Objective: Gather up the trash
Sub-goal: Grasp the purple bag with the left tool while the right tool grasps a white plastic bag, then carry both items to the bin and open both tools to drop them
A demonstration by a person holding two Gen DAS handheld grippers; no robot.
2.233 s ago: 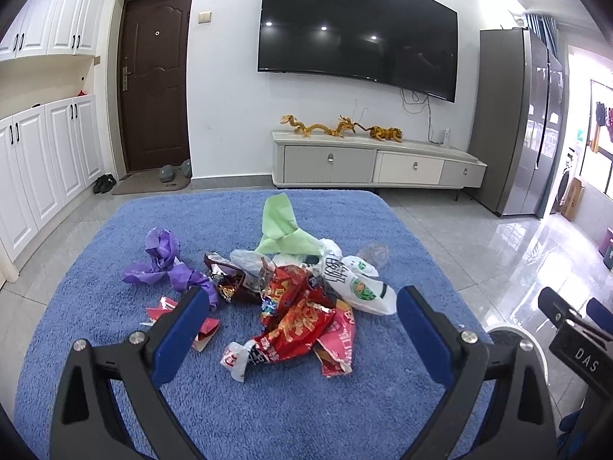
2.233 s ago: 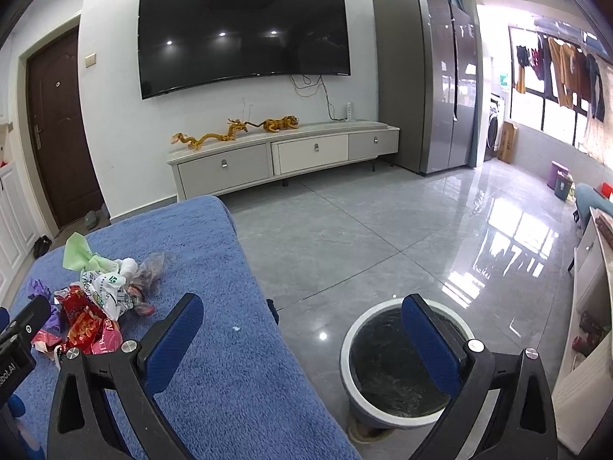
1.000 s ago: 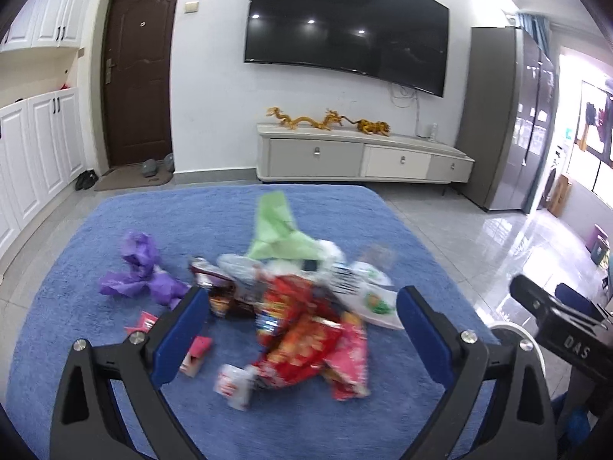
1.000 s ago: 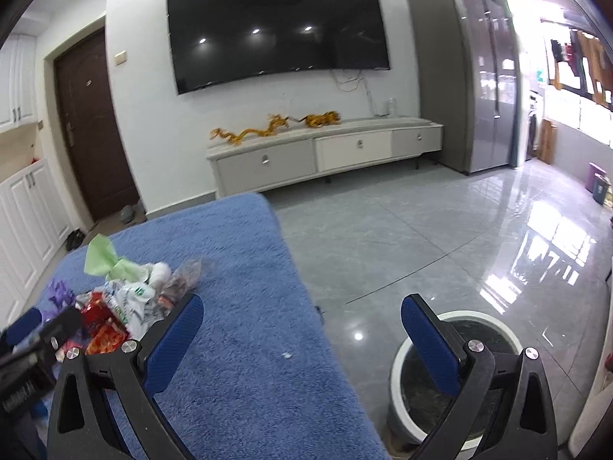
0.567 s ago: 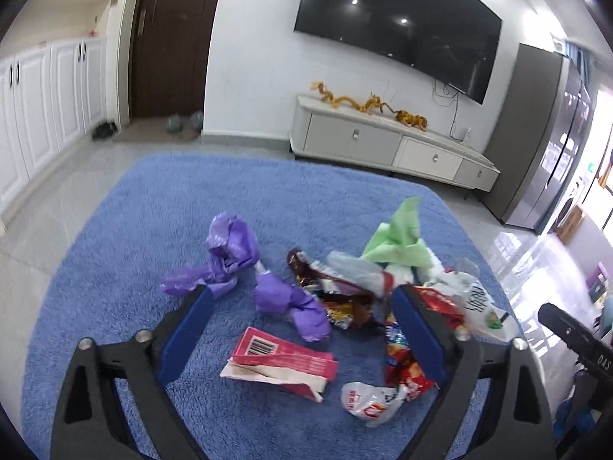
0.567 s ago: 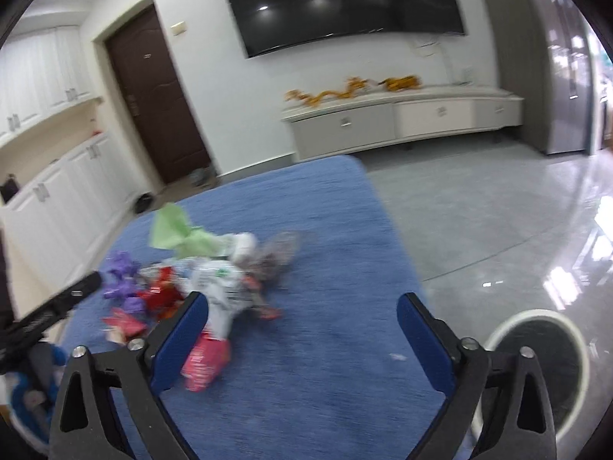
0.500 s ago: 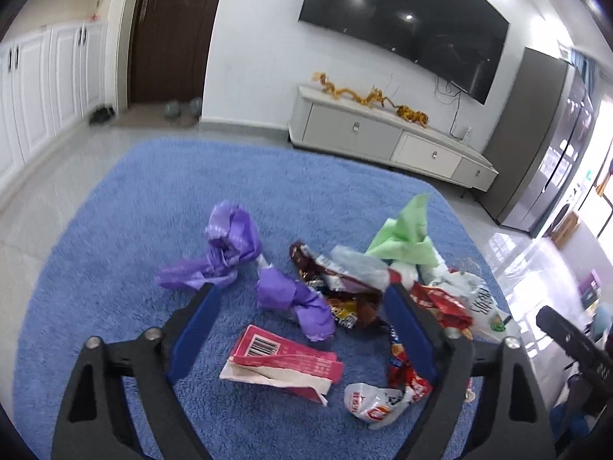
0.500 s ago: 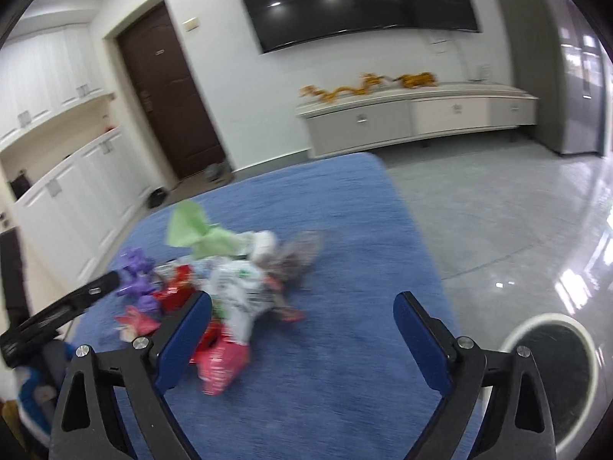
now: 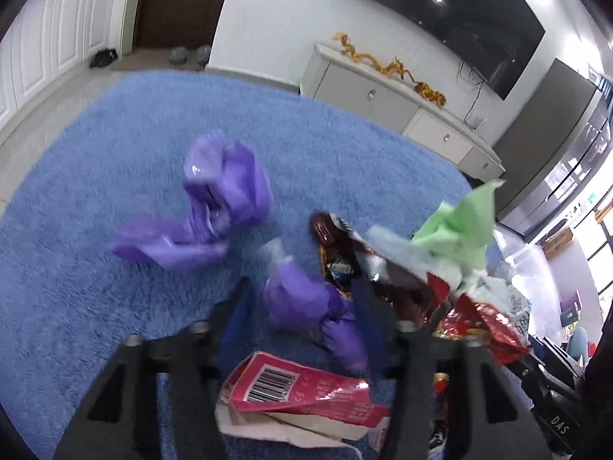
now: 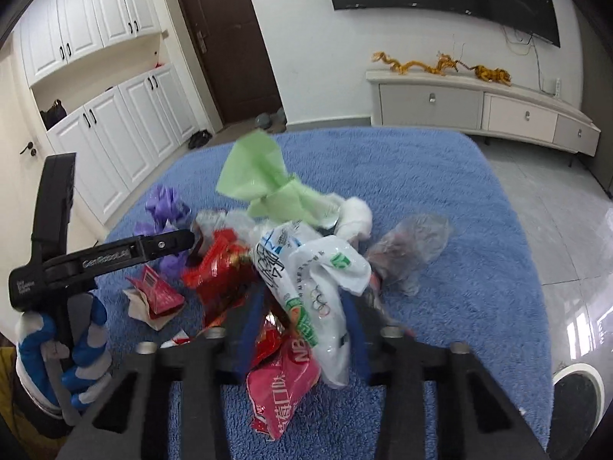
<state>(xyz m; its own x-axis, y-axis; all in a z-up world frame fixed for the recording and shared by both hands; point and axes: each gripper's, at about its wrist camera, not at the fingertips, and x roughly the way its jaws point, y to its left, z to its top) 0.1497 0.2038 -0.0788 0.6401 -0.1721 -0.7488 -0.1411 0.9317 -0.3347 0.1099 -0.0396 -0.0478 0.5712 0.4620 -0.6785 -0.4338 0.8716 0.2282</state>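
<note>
Both tools have just been closing, the left tool [image 9: 302,314] pinching a purple bag [image 9: 306,299] and the right tool [image 10: 302,322] a white printed bag [image 10: 325,283] on the blue-covered desk [image 10: 440,176]; each should grip firmly before lifting.

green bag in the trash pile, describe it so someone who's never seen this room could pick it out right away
On the blue rug lies a heap of wrappers and bags. At the heap's far edge, toward the dark door, the green bag sticks up above the rest. It is the only pale green piece; its neighbours are a white printed bag, red wrappers and purple bags.
</note>
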